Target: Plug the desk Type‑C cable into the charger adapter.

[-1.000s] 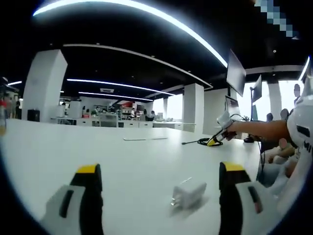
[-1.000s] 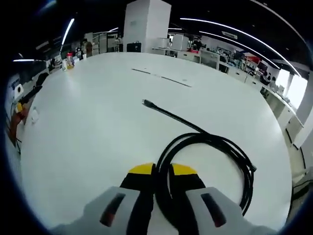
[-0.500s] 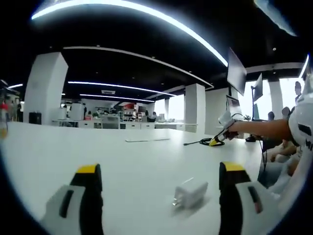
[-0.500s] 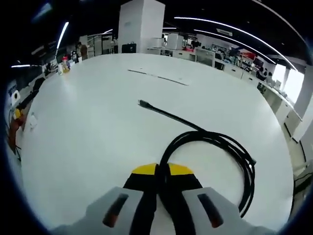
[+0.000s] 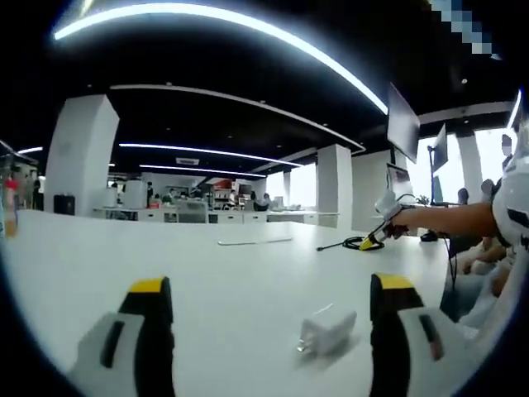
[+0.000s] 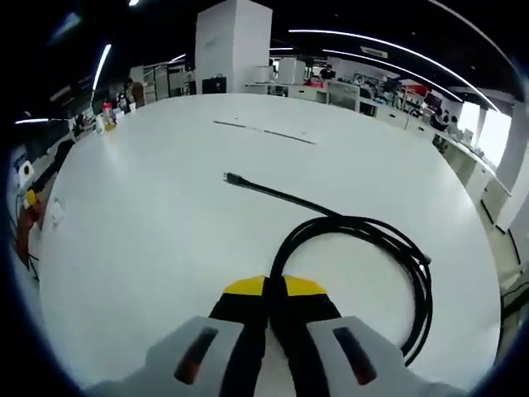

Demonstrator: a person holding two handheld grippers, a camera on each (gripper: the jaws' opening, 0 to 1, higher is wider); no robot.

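Honestly, right gripper (image 6: 274,286) pinches the cable (image 6: 364,240) mid-coil, so its plug (image 6: 231,178) may flop; left gripper (image 5: 273,289) gapes around the adapter (image 5: 328,332), untouched.

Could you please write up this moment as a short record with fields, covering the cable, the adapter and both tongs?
surface: white table
cable: black cable lying in a coiled loop on the table, plug end stretched out free
charger adapter: white charger adapter lying on the table, prongs visible, untouched
left tongs: left tongs open, adapter lies ahead between the jaws, nearer the right jaw
right tongs: right tongs shut on the cable's coil
plug status: not plugged in; plug end and adapter far apart
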